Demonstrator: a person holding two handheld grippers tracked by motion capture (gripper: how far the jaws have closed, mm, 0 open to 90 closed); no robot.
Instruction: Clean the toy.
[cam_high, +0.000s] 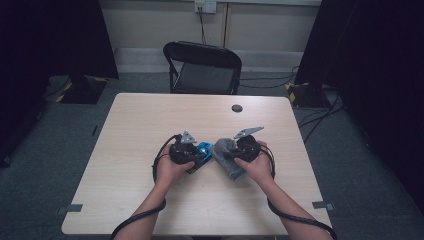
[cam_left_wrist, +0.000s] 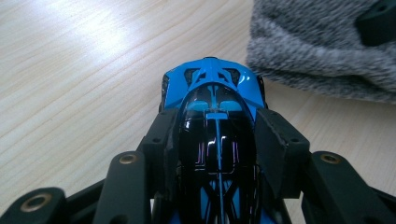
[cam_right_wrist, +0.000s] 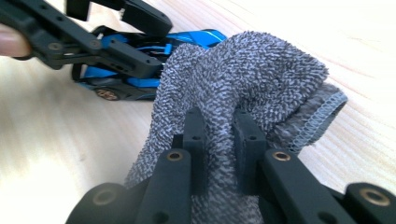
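Mid-table on the wooden table: left gripper clamped round a blue toy car, wheels down on the wood. Right gripper pinching a fold of grey cloth, bunched up just beside the car's nose, maybe touching.

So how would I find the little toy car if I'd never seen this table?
Look at the wooden table, near its middle where the two hands meet. The toy car sits squeezed in the left claw, beside a fuzzy grey cloth. It is the one shiny blue-and-black thing there.
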